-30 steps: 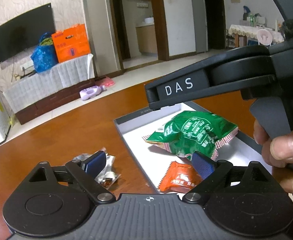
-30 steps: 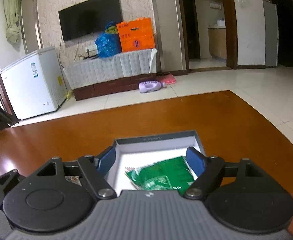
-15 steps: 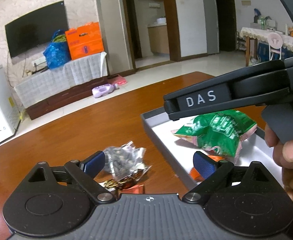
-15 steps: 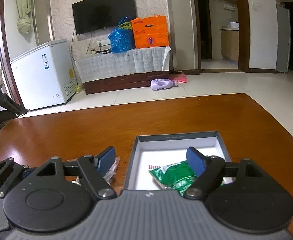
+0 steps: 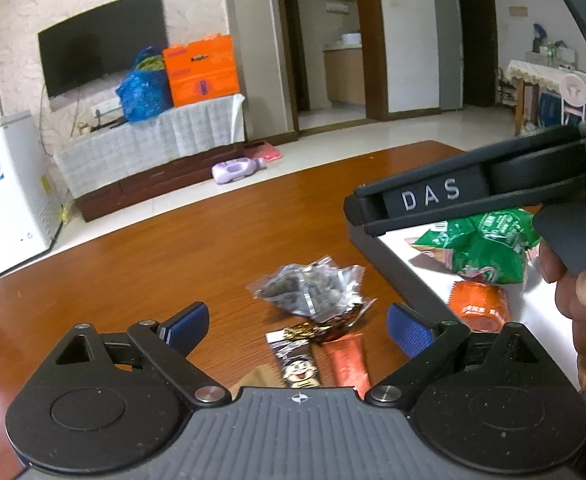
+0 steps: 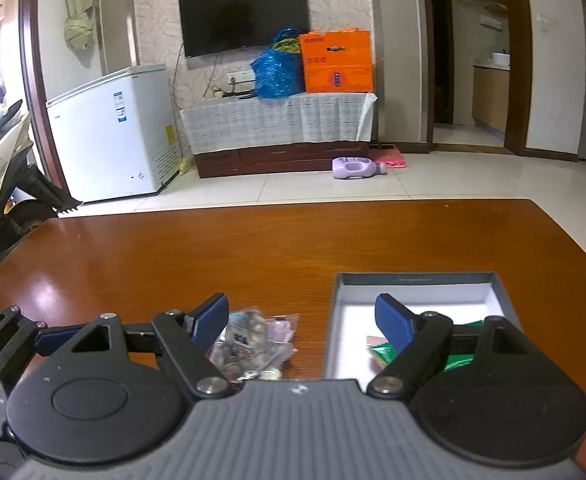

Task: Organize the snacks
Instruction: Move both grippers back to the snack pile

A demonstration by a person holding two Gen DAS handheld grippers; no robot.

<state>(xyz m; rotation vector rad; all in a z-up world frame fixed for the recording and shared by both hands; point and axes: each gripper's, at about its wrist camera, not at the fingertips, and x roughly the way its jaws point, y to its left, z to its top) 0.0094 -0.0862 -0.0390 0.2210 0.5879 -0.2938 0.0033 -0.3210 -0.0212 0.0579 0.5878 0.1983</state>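
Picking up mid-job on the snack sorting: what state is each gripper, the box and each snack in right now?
Left gripper: open, empty.
Right gripper: open, empty.
Box: lidless, partly filled.
Green bag: in box.
Orange packet: in box.
Clear bag: on table.
Cartoon bar: on table.
Red stick: on table.

- The desk (image 6: 253, 248) is glossy, smooth reddish wood (it mirrors the light).
- The clear packet (image 5: 313, 290) is crinkled, shiny plastic film.
- The green bag (image 5: 489, 248) is glossy foil-like plastic.
- The box (image 6: 417, 280) has matt grey card walls.
- The left hand-held gripper (image 5: 297, 328) has matt black plastic, ribbed blue pads and metal rivets.
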